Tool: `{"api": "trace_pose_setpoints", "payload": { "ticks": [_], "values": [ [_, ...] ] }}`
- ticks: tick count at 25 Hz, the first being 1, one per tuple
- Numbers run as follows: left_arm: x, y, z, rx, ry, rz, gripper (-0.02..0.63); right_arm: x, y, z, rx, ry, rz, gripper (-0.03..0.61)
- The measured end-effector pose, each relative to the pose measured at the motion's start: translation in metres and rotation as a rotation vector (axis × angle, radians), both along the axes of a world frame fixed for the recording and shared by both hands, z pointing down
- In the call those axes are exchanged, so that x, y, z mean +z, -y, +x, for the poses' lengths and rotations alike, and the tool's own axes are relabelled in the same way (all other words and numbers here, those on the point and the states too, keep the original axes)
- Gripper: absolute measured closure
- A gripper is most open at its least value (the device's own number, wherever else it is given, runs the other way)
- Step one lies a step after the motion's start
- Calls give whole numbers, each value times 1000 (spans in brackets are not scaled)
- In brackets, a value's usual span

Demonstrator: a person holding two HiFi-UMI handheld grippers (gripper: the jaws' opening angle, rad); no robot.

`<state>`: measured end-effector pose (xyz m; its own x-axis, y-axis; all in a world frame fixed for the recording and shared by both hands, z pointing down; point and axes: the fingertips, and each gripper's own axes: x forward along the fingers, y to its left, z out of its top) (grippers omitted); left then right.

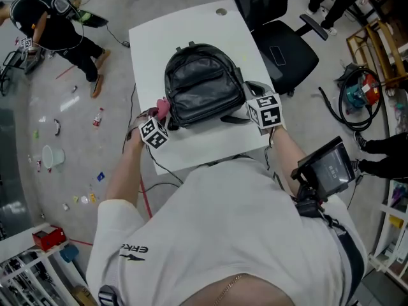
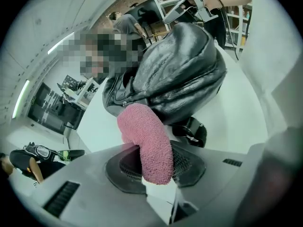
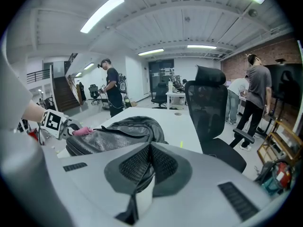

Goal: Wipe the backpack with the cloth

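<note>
A black leather backpack (image 1: 203, 85) lies on the white table (image 1: 148, 50). My left gripper (image 1: 155, 121) is at its near-left corner, shut on a pink cloth (image 1: 163, 108). In the left gripper view the cloth (image 2: 147, 141) curls up out of the jaws of the left gripper (image 2: 154, 169) and its end touches the lower edge of the backpack (image 2: 175, 74). My right gripper (image 1: 255, 97) sits at the bag's near-right side. In the right gripper view the right gripper (image 3: 149, 148) is shut, pads meeting at the tips, with the backpack (image 3: 113, 134) just beyond and the cloth (image 3: 81, 131) at its far end.
A black office chair (image 1: 280, 43) stands by the table's far right side. On the floor to the left a person (image 1: 57, 30) crouches among scattered litter. Cables and a hose reel (image 1: 357, 94) lie on the right. Other people (image 3: 258, 89) stand further back in the room.
</note>
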<state>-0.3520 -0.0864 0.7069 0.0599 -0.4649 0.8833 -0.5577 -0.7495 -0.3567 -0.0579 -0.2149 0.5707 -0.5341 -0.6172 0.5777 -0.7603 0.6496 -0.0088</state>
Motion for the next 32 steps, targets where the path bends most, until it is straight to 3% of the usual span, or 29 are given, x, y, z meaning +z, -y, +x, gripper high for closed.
{"api": "trace_pose_setpoints", "payload": {
  "ticks": [17,23,29,32],
  "values": [
    [-4,-77,62,-38,-141,4,522,13,-9,6,-20,13,-25,574],
    [-12,-80,63,-38,-146,18,522,8,-9,3,-25,20,-25,574],
    [-37,-54,14,-149,-145,146,522,8,-8,-1,-21,20,-23,574],
    [-65,-20,-4,-240,-215,260,522,6,-3,3,-2,19,-23,574]
  ]
}}
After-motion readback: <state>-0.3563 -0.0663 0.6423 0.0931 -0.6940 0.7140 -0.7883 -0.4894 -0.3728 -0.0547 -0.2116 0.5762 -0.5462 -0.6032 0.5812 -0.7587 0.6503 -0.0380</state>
